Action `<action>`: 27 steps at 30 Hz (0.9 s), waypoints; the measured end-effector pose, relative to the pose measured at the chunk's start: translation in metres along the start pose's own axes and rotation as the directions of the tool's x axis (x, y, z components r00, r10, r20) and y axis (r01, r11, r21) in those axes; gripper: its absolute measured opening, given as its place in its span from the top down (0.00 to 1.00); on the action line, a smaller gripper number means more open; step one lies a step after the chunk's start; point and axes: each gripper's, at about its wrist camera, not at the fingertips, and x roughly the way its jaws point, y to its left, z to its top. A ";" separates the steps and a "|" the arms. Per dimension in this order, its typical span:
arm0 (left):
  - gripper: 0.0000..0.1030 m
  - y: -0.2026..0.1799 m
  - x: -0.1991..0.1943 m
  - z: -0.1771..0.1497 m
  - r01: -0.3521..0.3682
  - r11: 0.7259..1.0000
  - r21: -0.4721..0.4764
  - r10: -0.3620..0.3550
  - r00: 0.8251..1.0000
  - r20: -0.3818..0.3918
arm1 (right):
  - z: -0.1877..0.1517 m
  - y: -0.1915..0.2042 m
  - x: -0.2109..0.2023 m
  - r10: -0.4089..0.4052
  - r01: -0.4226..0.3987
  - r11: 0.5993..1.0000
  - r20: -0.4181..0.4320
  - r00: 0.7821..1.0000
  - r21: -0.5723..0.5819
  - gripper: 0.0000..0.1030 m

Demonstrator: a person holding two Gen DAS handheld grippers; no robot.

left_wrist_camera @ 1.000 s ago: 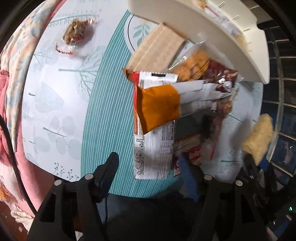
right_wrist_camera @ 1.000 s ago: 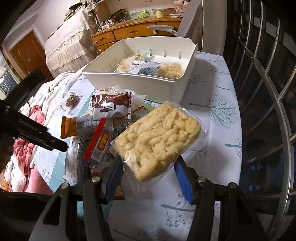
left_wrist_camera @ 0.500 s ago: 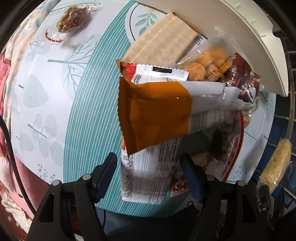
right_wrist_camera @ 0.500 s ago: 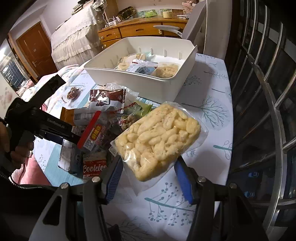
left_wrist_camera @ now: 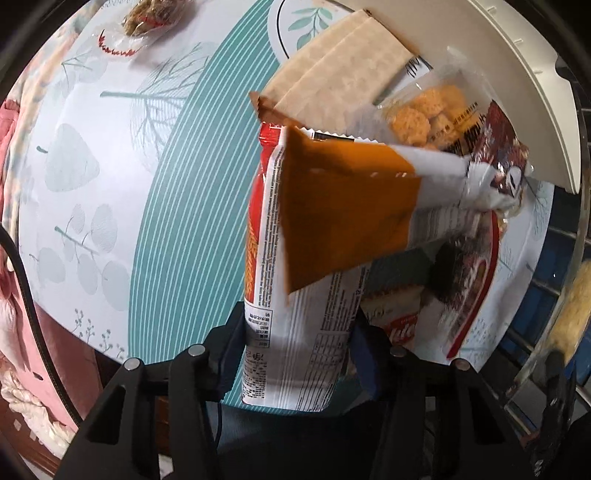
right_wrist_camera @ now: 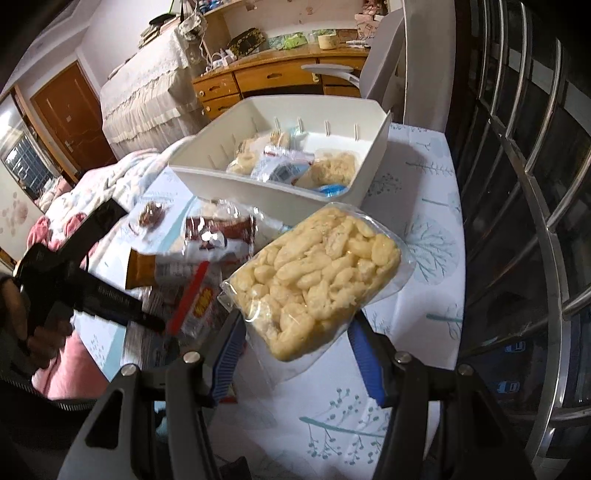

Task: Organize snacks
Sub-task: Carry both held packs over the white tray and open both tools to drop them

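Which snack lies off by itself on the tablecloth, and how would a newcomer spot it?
Start at the white bin on the table, then look to its left past the heap of packets. Alone on the pale tablecloth lies a small clear wrapper holding a brown, nutty cluster, with a red zigzag edge; nothing touches it, unlike the piled packets.

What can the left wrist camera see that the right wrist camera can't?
Only the left wrist view shows the flat beige packets beside the bin, and the left tongs, which have just been closing around the white-and-red printed packet.

Only the right wrist view shows the inside of the white bin, holding several snacks, the wooden dresser, and the right tongs shut on the bag of pale puffs.

Both show the leafy tablecloth, the orange-ended wrapper and the small clear-wrapped snack.
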 end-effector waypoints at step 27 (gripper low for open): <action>0.51 -0.022 -0.224 0.019 -0.040 0.921 0.387 -0.041 0.979 0.198 | 0.099 0.046 0.000 -0.068 0.059 0.997 0.197 0.978 0.052 0.44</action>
